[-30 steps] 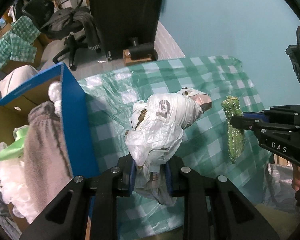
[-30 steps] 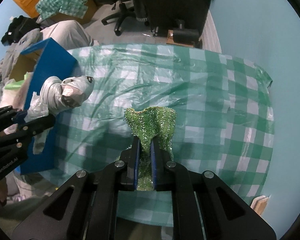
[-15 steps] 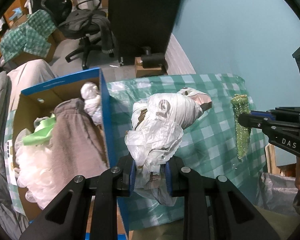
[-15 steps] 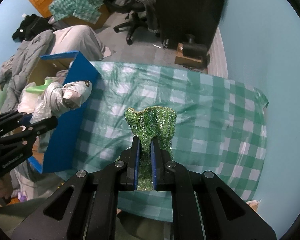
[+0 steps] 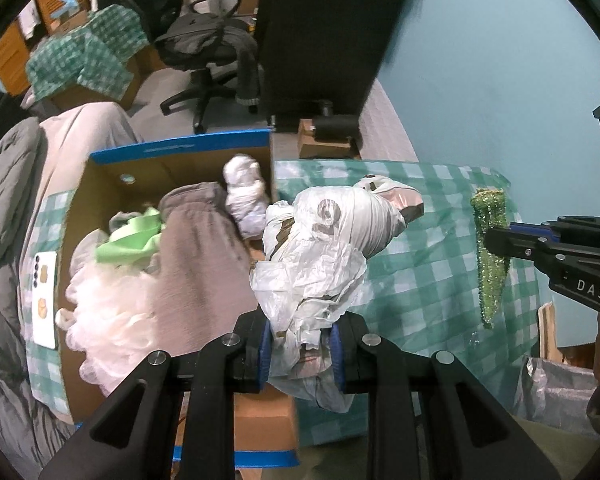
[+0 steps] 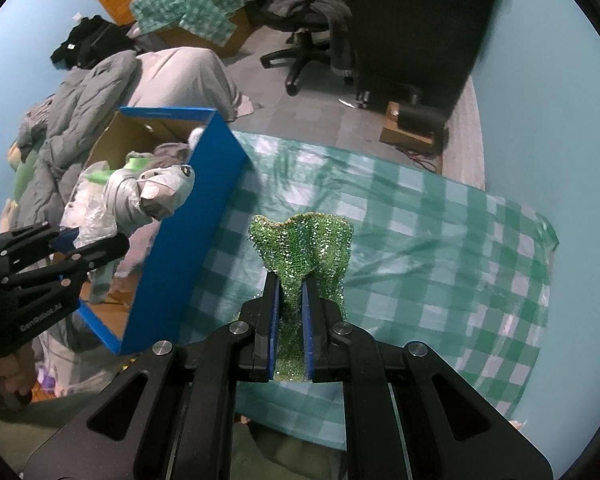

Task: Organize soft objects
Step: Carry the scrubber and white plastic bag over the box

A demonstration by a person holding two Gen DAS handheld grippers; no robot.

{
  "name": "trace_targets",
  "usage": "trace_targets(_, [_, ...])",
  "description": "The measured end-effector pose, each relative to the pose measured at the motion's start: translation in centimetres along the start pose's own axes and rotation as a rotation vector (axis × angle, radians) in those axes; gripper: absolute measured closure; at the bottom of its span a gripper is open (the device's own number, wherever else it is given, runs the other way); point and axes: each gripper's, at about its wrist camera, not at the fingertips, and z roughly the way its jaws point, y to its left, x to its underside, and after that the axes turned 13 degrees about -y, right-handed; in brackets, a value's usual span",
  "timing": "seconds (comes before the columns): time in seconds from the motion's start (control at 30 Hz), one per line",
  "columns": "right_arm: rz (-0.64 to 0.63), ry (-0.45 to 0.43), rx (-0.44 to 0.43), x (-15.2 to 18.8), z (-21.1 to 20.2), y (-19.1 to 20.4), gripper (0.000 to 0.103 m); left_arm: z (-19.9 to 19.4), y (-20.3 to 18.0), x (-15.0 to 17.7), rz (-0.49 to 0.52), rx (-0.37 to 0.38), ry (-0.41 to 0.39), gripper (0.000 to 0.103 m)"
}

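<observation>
My left gripper (image 5: 300, 344) is shut on a crumpled white plastic bag bundle (image 5: 324, 248) and holds it in the air over the right wall of the blue cardboard box (image 5: 180, 148). The bundle (image 6: 152, 196) and left gripper (image 6: 66, 242) also show in the right wrist view, above the box (image 6: 196, 216). My right gripper (image 6: 291, 312) is shut on a green sequin cloth (image 6: 304, 248) and holds it above the checked table. The cloth (image 5: 490, 248) hangs from that gripper (image 5: 504, 240) in the left wrist view.
The box holds a grey-brown garment (image 5: 204, 256), white fluffy material (image 5: 112, 320), a light green item (image 5: 132, 236) and a white bundle (image 5: 244, 188). A green checked tablecloth (image 6: 440, 248) covers the table. An office chair (image 6: 308, 28), a dark cabinet (image 5: 324, 32) and piled bedding (image 6: 84, 92) stand beyond.
Both grippers have moved left and up with their loads. The white bundle has gone from above the table to above the box's right wall. The box interior now fills the left view.
</observation>
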Motion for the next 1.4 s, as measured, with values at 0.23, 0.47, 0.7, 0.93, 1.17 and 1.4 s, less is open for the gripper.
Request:
trace_targets(0.23, [-0.036,-0.003,-0.056,-1.3,0.9,3.0,0.094,-1.1,2.9,0.2,-0.058,-0.038,-0.016,0.079])
trace_targets(0.47, [-0.063,0.001,-0.122,-2.6,2.6,5.8,0.094,-1.8,6.3,0.4,-0.121,-0.094,-0.031,0.079])
trace_targets(0.7, [-0.105,-0.001,-0.166,-4.1,4.0,8.8,0.094,-2.2,9.5,0.2,-0.161,-0.143,-0.045,0.079])
trace_targets(0.93, [-0.143,0.000,-0.203,-5.5,5.2,11.7,0.094,-2.0,11.5,-0.5,-0.163,-0.174,-0.050,0.079])
trace_targets(1.17, [-0.160,0.006,-0.213,-6.9,6.8,13.5,0.094,-0.7,12.7,-1.7,-0.172,-0.170,-0.040,0.079])
trace_targets(1.4, [-0.165,0.034,-0.217,-7.8,9.0,14.8,0.094,0.9,13.5,-2.8,-0.152,-0.189,-0.028,0.079])
